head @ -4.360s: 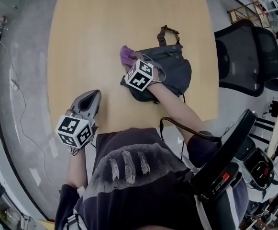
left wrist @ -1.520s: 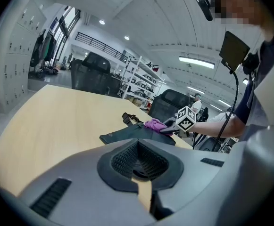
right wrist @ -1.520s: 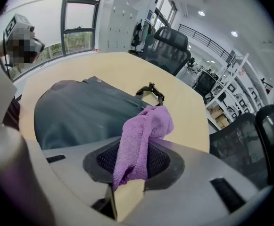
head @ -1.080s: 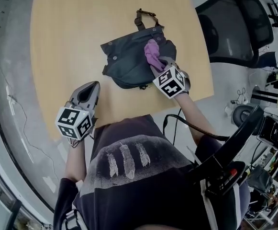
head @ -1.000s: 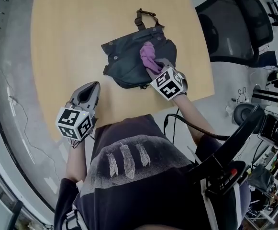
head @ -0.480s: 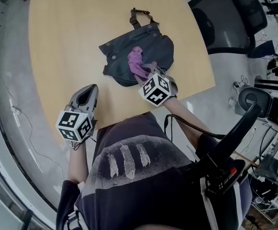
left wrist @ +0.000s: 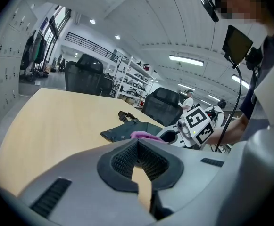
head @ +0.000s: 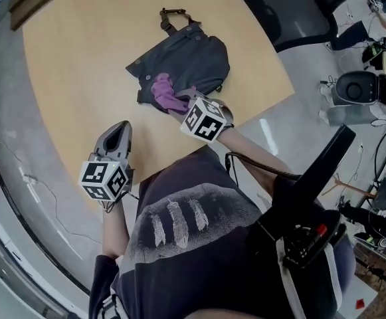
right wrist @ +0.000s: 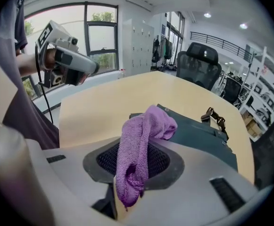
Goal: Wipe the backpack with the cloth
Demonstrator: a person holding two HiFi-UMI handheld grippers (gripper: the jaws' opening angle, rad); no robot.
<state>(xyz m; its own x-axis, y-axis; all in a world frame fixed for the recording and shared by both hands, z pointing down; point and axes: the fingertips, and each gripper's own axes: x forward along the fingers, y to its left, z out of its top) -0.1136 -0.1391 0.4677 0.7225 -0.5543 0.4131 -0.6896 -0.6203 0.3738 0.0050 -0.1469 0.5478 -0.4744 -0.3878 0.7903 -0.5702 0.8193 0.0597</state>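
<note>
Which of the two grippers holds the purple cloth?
The right gripper, shut on the purple cloth at the backpack; the left gripper holds nothing.

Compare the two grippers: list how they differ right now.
The right gripper is shut on the purple cloth; the left gripper is shut on nothing. The right gripper holds the cloth against the backpack; the left gripper hangs over bare table, apart from the backpack. Both carry marker cubes.
</note>
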